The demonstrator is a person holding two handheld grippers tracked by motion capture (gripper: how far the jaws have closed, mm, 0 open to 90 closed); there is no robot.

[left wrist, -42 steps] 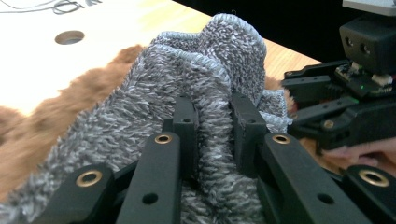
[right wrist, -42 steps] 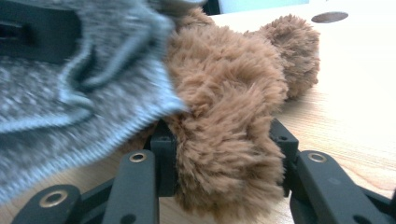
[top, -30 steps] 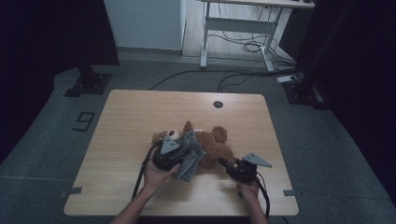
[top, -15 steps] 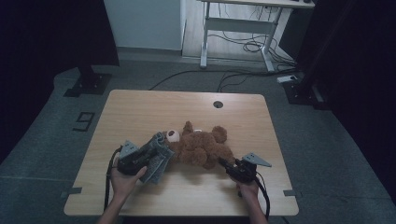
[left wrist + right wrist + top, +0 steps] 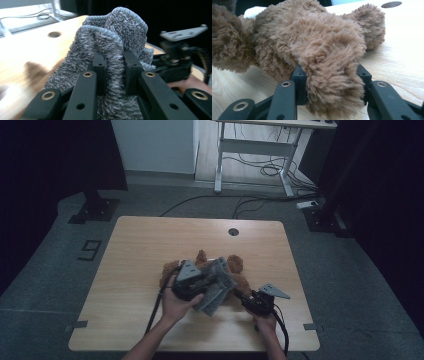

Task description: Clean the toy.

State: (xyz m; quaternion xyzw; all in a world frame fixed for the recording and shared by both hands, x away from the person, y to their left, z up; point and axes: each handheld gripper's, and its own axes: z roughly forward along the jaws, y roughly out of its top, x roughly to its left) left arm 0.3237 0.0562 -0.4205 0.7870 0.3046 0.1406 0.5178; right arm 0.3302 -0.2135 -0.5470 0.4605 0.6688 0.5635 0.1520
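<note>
1. A brown, shaggy teddy bear (image 5: pixel 312 45) is lying on the wooden table (image 5: pixel 140 250).
2. The left gripper (image 5: pixel 113 67) is pinching a grey towel (image 5: pixel 117 32) (looped, fuzzy) over the bear.
3. The right gripper (image 5: pixel 329 82) is clamping a furry limb.

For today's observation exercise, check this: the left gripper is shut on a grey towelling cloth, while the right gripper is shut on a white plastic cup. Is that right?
One detail is wrong. The right gripper is shut on a limb of the brown plush teddy bear, not on a cup, as the right gripper view shows. The left gripper is indeed shut on the grey towelling cloth.
</note>
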